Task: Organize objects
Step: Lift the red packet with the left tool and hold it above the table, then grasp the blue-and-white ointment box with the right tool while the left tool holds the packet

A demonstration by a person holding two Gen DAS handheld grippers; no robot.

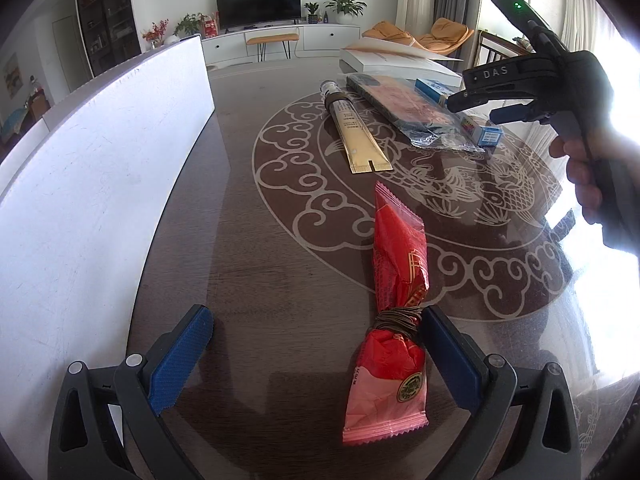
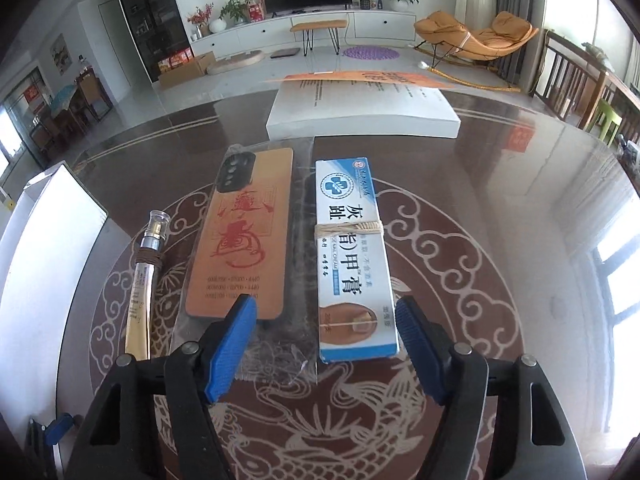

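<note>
A red snack packet (image 1: 394, 320), cinched by a rubber band, lies on the dark patterned table (image 1: 260, 240) between the fingers of my left gripper (image 1: 316, 316). That gripper is open, and its right pad (image 1: 444, 352) sits close beside the band. My right gripper (image 2: 325, 302) hovers open over a blue-and-white cream box (image 2: 352, 248) with a rubber band round it. The box lies between the fingers, nearer the right one, with no pad pressing on it. In the left wrist view the right gripper (image 1: 480, 109) hangs at the far right, held by a hand (image 1: 584, 172).
An orange phone case in a clear sleeve (image 2: 236, 240) and a gold tube (image 2: 140, 292) lie left of the cream box. A flat white box (image 2: 360, 116) sits at the table's far side. A tall white panel (image 1: 100, 160) stands along the left edge.
</note>
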